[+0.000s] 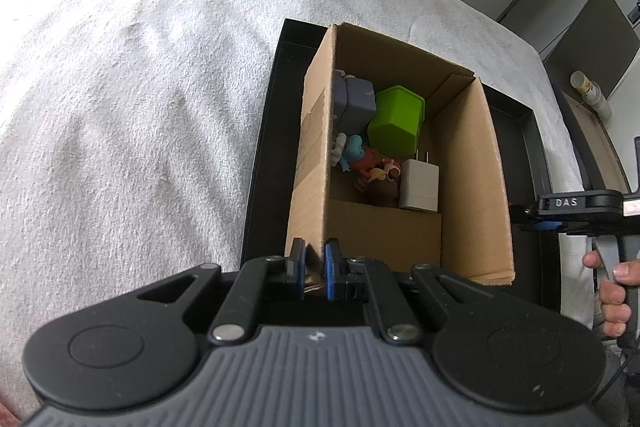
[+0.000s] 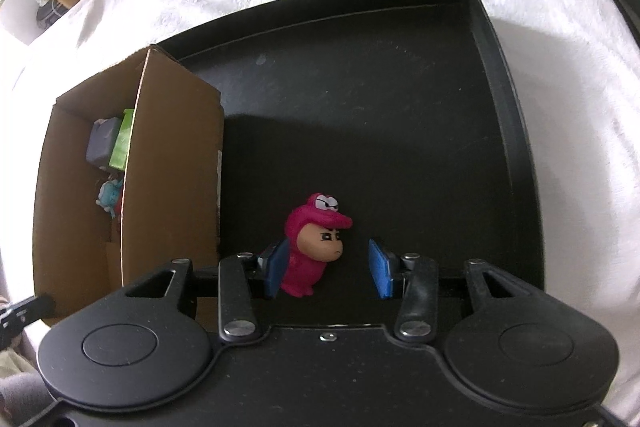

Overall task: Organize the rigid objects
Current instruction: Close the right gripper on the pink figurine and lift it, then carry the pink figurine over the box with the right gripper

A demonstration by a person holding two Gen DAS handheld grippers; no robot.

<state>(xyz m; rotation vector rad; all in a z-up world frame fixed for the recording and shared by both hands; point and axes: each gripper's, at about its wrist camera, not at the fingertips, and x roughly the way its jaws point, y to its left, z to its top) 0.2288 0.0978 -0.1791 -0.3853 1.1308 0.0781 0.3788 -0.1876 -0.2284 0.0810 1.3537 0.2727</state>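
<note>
Cardboard box standing open-topped on a black tray, tray resting on a white towel-like cover. Seen from the left wrist only: box contents in full, namely a green block, a grey-purple cube, a blue figurine, a white plug adapter and some small reddish and brown toys (too jumbled to name). Left gripper clenched on the box's near wall, thin cardboard pinched between the blue pads. Right gripper visible there only side-on at the far right edge, held by a hand.

Seen from the right wrist only: a pink hooded figurine standing upright on the bare tray floor, just beside the box's outer wall. Right gripper spread wide around it, left pad touching or nearly touching the figurine's back, right pad clear of its face. Nothing grasped yet.
</note>
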